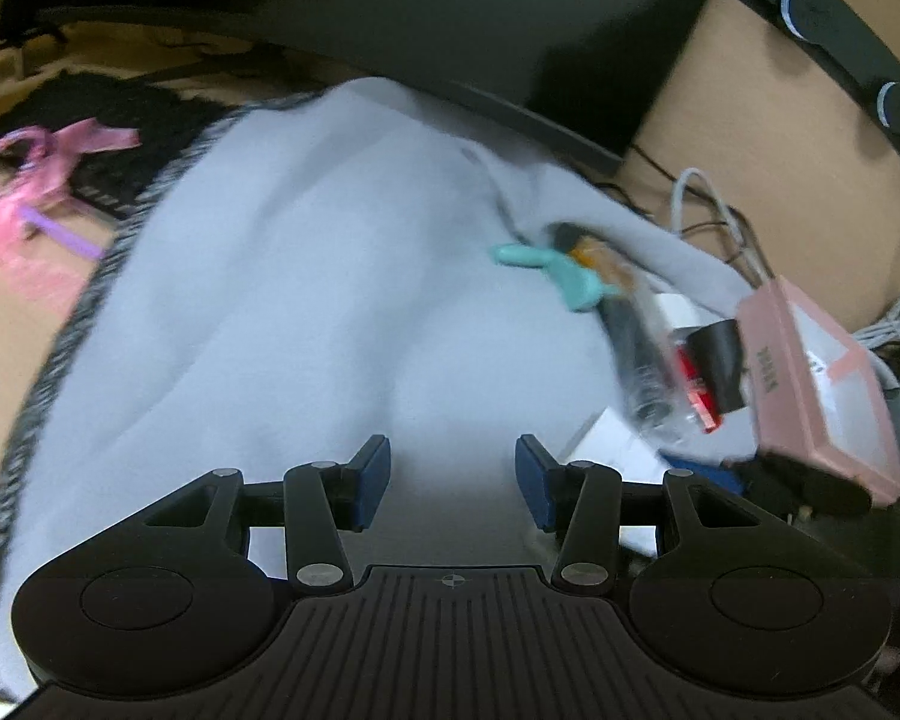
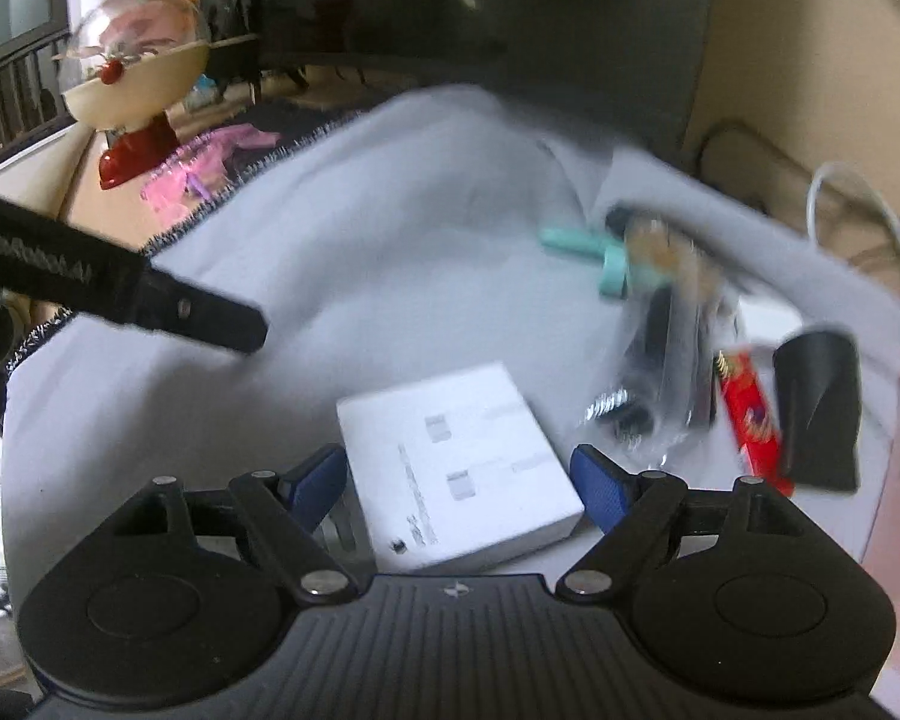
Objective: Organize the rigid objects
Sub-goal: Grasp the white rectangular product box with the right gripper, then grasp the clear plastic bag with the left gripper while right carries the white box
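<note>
White box [image 2: 456,468] between the right gripper's [image 2: 459,483] spread fingers [image 2: 600,489].

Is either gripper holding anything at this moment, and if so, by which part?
Nothing is held. The left gripper is open over bare grey cloth. The right gripper is open, its fingers straddling the white box without closing on it.

grey cloth [image 1: 282,312], dark monitor [image 2: 486,18]

Black ribbed gripper bodies, blue-padded fingers [image 1: 373,477] (silver pivot screws).
</note>
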A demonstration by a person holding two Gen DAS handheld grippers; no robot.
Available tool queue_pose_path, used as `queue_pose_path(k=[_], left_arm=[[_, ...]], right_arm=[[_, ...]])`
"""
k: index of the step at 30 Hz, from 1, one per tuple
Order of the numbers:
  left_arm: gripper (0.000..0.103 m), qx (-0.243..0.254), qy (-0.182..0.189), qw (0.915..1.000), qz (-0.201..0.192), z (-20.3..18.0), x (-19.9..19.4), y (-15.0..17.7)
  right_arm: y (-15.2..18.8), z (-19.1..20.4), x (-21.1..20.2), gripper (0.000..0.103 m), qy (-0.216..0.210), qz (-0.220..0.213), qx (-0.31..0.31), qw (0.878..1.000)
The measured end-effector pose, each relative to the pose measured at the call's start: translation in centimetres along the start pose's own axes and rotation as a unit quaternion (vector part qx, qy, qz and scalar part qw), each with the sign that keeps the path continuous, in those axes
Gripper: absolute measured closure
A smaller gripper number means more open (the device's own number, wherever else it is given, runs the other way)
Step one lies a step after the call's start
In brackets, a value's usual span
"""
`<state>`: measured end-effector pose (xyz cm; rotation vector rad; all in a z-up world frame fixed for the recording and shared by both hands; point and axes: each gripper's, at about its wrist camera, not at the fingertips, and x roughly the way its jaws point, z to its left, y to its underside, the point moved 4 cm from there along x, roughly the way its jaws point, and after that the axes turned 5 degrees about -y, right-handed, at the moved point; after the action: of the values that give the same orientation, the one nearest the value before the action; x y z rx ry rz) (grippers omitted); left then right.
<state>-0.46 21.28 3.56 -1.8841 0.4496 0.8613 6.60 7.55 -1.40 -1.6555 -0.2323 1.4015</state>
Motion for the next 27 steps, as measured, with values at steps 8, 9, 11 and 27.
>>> queue_pose_path(k=[8, 9, 11, 27], left_arm=[[0.053, 0.084, 0.056, 0.9948, -0.005, -9.4, 4.4, -2.9], [0.053, 0.089, 0.055, 0.9945, -0.003, -10.4, 5.2, -3.0], [0.053, 0.090, 0.047, 0.9948, 0.015, -12.2, 7.4, -3.2], [0.079, 0.124, 0.004, 0.9908, 0.053, -9.9, 5.6, 1.7]], right_arm=[[5.0, -3.4, -7.0, 0.033, 0.062, -0.010, 0.070, 0.996], [5.9, -4.1, -8.2, 0.033, 0.072, -0.011, 0.083, 0.994], [7.1, -5.2, -10.2, 0.033, 0.094, -0.015, 0.103, 0.990], [13.3, -7.9, -17.0, 0.034, 0.150, -0.031, 0.186, 0.970]])
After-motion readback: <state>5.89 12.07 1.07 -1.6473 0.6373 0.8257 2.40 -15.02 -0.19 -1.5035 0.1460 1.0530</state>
